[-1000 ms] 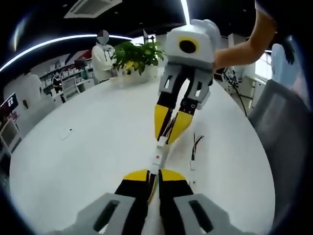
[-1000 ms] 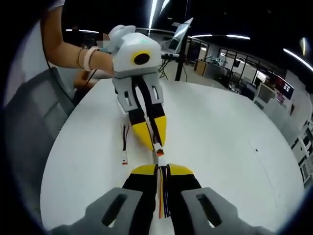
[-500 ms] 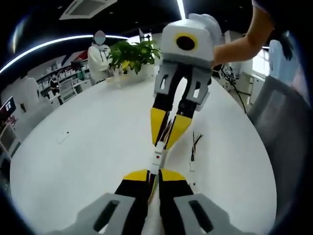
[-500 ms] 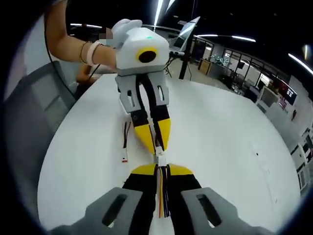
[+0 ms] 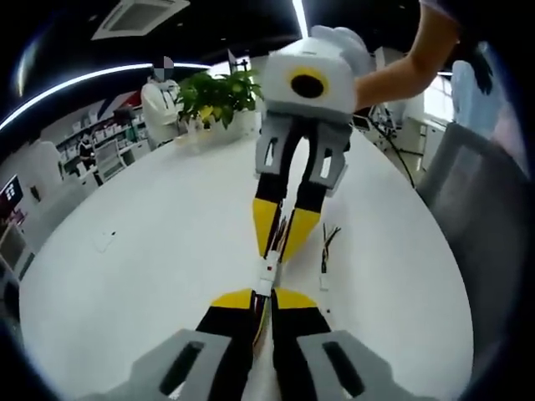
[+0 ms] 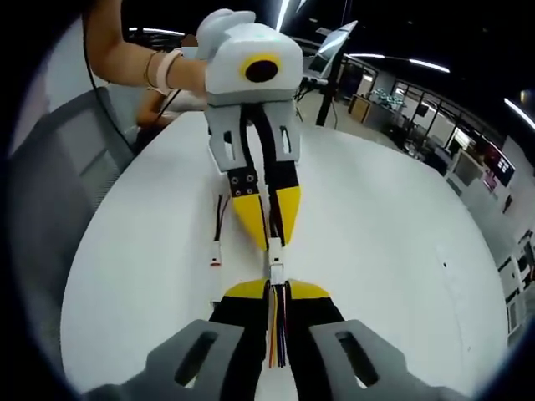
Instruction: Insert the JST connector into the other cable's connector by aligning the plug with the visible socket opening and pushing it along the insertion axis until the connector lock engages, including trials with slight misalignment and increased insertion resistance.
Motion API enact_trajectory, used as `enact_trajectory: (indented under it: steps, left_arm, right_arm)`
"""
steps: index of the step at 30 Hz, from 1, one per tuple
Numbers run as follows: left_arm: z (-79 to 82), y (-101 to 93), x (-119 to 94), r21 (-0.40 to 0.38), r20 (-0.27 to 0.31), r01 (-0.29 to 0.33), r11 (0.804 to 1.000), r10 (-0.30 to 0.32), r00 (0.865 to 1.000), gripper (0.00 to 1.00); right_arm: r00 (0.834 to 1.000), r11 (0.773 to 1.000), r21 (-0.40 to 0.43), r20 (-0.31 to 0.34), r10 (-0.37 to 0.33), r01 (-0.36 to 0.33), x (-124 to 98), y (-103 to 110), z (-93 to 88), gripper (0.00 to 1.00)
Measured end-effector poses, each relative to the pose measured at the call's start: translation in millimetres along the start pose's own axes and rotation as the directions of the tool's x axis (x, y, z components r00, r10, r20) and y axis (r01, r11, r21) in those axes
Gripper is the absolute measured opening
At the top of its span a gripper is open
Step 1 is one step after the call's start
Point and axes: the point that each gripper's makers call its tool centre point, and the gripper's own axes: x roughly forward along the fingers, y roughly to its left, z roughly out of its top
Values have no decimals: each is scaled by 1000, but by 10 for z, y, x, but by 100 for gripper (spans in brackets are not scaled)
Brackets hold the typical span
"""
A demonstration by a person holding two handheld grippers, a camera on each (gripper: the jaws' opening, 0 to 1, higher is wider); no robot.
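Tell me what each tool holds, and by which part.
Each tool, left and right, grips one cable by its wires just behind its white connector.

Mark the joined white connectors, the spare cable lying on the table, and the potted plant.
joined white connectors (image 5: 267, 274): left gripper view, on the white housing between the two grippers.
spare cable (image 6: 218, 235): right gripper view, midway along its wires.
potted plant (image 5: 216, 93): left gripper view, on the leaves.

Round white table (image 5: 150, 251), spare wired cable (image 5: 324, 255) lying flat at 3 o'clock of centre in left gripper view, small pale scrap (image 5: 104, 242) at 9 o'clock, potted plant (image 5: 216, 96) on far edge at 11 o'clock.
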Motion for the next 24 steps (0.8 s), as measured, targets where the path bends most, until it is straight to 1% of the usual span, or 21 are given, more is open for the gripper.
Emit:
enact_trajectory:
  steps: [4, 6, 12, 15, 18, 21, 24]
  left_arm:
    - [34, -20, 12, 15, 9, 10, 1000, -10, 1000, 0]
    - [35, -22, 34, 33, -2, 9, 999, -9, 1000, 0]
    - [36, -4, 52, 22, -5, 2, 1000, -2, 1000, 0]
    - [31, -31, 71, 59, -14, 7, 998, -6, 1000, 0]
    - [41, -31, 78, 52, -15, 5, 999, -4, 1000, 0]
    - [37, -32, 96, 74, -21, 6, 997, -4, 1000, 0]
    - [36, -41, 102, 75, -20, 14, 997, -13, 1000, 0]
  right_arm:
    - [1000, 1000, 2, 3, 8, -8, 5, 14, 13, 3]
    - [1000, 1000, -9, -4, 9, -9, 10, 12, 7, 3]
    - [1000, 1000, 4, 7, 5, -5, -2, -23, 9, 3]
    - [1000, 1000, 6, 17, 9, -9, -10, -25, 29, 3]
    - [1000, 1000, 4, 8, 9, -9, -14, -14, 34, 3]
    - [1000, 1000, -7, 0, 12, -12, -9, -12, 18, 3]
    - [1000, 1000, -15, -3, 19, -19, -2, 1, 4, 3]
